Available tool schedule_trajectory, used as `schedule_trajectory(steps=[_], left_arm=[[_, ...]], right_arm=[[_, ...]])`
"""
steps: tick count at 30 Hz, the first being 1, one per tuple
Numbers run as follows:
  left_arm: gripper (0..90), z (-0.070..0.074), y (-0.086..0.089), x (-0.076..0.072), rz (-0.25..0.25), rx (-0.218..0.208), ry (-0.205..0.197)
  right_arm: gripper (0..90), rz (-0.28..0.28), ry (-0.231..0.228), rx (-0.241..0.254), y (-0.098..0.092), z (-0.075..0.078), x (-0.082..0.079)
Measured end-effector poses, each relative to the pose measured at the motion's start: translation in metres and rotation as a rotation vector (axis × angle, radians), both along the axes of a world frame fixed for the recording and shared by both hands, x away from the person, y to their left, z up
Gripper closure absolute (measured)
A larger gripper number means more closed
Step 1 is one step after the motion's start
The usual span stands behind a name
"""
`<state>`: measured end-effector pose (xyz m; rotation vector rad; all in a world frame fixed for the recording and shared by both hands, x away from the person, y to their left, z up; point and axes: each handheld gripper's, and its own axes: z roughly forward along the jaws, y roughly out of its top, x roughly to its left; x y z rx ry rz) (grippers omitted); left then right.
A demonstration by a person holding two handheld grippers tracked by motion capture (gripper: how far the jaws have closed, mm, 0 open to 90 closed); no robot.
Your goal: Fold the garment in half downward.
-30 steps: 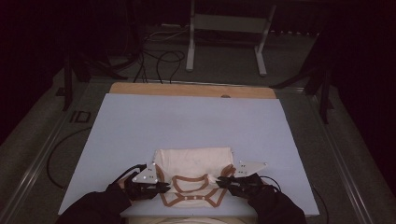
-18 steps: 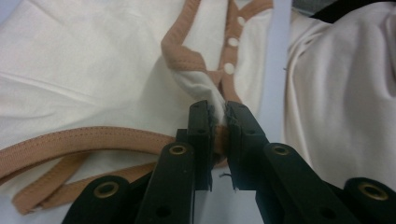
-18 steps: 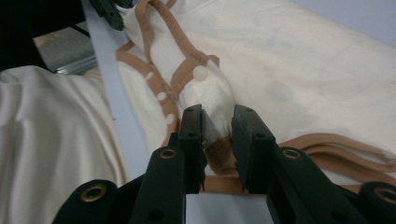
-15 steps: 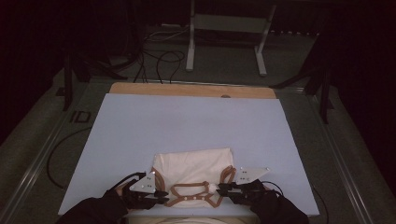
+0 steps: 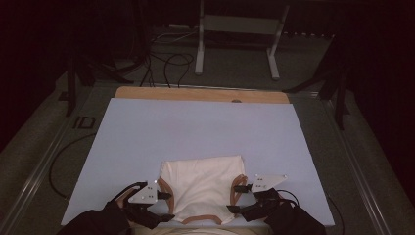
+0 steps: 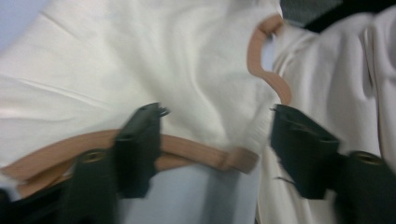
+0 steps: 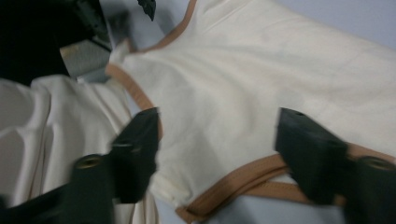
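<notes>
Garment (image 5: 205,188), cream with tan trim, bears no readable writing.

Cream garment (image 5: 203,183) with tan-brown trim (image 6: 196,151); pale lavender-blue table cover (image 5: 195,127); light wooden board edge (image 5: 195,94); black jaws on both grippers, with white top plates (image 5: 266,182).

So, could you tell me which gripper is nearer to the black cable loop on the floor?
Left. The left gripper is at the garment's left edge, toward the cable loop; the right gripper is across the garment.
</notes>
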<state>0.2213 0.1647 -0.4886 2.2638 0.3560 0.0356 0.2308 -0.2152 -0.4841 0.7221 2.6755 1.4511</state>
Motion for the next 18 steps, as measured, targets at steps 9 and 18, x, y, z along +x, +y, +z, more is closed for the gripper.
schedule_trajectory(steps=[9,18], left_arm=[[0.7,0.008,0.004,0.013,0.055,-0.037,-0.007],[0.7,0.021,0.002,0.035,0.133,-0.013,-0.074]], right_arm=[[13.6,-0.042,-0.038,0.052,-0.005,0.004,0.009],[13.7,-0.059,-0.114,0.053,-0.008,0.015,0.027]])
